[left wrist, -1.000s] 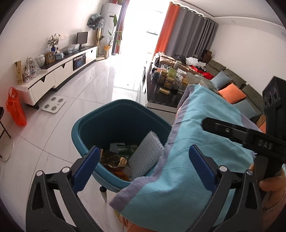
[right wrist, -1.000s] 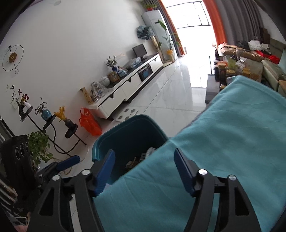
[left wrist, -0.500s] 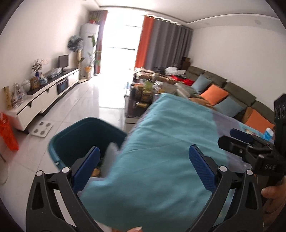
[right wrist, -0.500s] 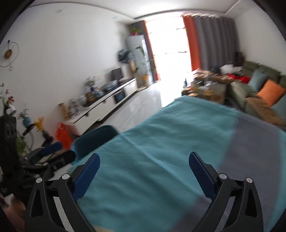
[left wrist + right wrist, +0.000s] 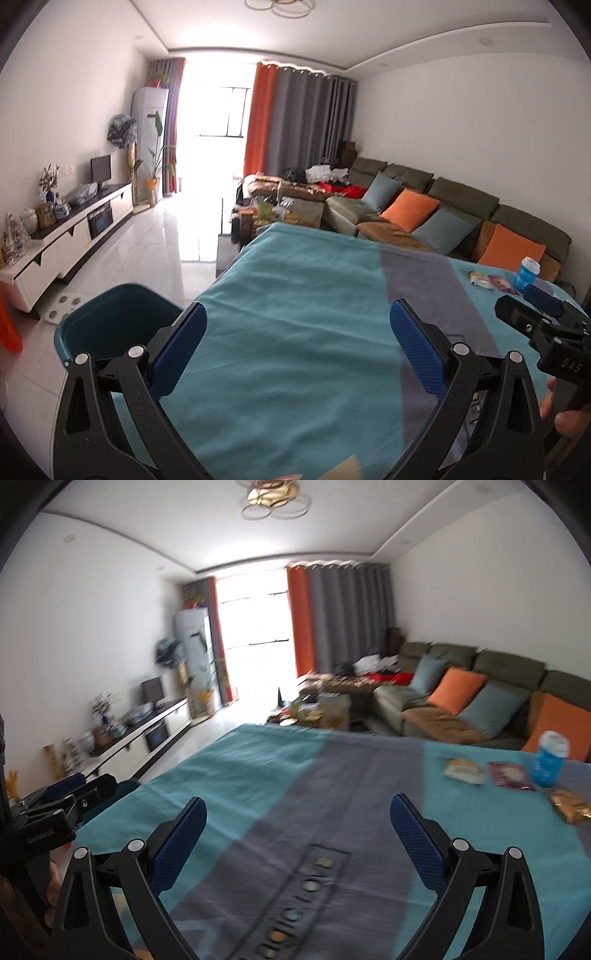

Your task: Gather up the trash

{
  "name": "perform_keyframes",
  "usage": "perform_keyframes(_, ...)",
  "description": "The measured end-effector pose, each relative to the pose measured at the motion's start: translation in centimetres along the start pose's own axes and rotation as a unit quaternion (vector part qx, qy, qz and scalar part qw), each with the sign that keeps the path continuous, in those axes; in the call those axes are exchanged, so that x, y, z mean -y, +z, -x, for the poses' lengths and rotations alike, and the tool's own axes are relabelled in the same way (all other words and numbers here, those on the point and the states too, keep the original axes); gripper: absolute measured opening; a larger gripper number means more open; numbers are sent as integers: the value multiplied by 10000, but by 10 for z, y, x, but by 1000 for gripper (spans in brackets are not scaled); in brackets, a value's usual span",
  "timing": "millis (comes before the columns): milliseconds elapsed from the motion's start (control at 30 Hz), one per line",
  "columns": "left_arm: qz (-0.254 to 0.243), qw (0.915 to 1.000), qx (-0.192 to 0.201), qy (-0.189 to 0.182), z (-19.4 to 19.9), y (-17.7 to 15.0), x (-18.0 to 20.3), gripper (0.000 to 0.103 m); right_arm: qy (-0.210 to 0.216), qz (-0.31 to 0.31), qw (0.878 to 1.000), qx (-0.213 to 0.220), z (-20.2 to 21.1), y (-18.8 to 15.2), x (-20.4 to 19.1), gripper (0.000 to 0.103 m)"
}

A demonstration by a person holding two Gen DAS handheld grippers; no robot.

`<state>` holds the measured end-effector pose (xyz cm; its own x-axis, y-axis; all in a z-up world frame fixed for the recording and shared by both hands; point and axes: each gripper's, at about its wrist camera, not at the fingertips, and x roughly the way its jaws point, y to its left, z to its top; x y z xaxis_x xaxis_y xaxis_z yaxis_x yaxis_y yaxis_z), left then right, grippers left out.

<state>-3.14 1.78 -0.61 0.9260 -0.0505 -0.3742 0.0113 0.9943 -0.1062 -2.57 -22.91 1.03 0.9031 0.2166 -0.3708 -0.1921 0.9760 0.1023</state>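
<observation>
The left hand-held gripper (image 5: 297, 334) is hanging over the teal-and-grey cloth of the desk (image 5: 295, 280), its blue pads spread wide with only cloth showing between them. The right hand-held gripper (image 5: 297, 814) is likewise standing at its widest; its jaws have just been opening, and nothing is lying between them but the grey stripe of the cloth.

The trash is lying at the far right of the desk, well apart from both grippers. In the right wrist view, at the right edge of the frame, a pale snack packet (image 5: 464, 771) is resting beside a dark red wrapper (image 5: 510, 775), with a blue cup (image 5: 549, 759) standing just behind them and a golden crinkled wrapper (image 5: 569, 805) lying nearer the camera. All four are sitting to the upper right of the right gripper's right pad. The teal bin (image 5: 110, 326) is standing on the floor at the lower left of the left wrist view, just beside the desk's edge and behind the left gripper's left pad.

The right wrist view is blurred, so the printing on the wrappers and the lettering woven into the cloth are hard to make out. The bin's inside is falling in shadow and its contents cannot be told. In the left wrist view the right gripper's black body is covering part of the trash at the right edge, and a fingertip (image 5: 569, 430) is showing below it, cut off by the frame.
</observation>
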Motion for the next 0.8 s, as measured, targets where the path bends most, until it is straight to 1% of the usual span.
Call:
perform_keyframes(67, -59, 9999, 97, -33, 2, 0, 8, 97, -147, -11, 9997, 185, 9, -2, 7, 96)
perform_keyframes(167, -218, 9993, 283, -105, 7, 0, 22, 97, -276, -69, 9987, 412, 21, -4, 17, 96)
perform_keyframes(267, -384, 9984, 377, -154, 7, -1, 34, 97, -363, -168, 9974, 598, 28, -3, 23, 96)
perform_keyframes(500, -551, 9968, 532, -228, 8, -3, 53, 97, -551, -224, 9946, 855, 43, -3, 30, 96)
perform_keyframes(800, -576, 9960, 651, -218, 9, 0, 57, 97, -712, -255, 9917, 1043, 53, -2, 37, 96)
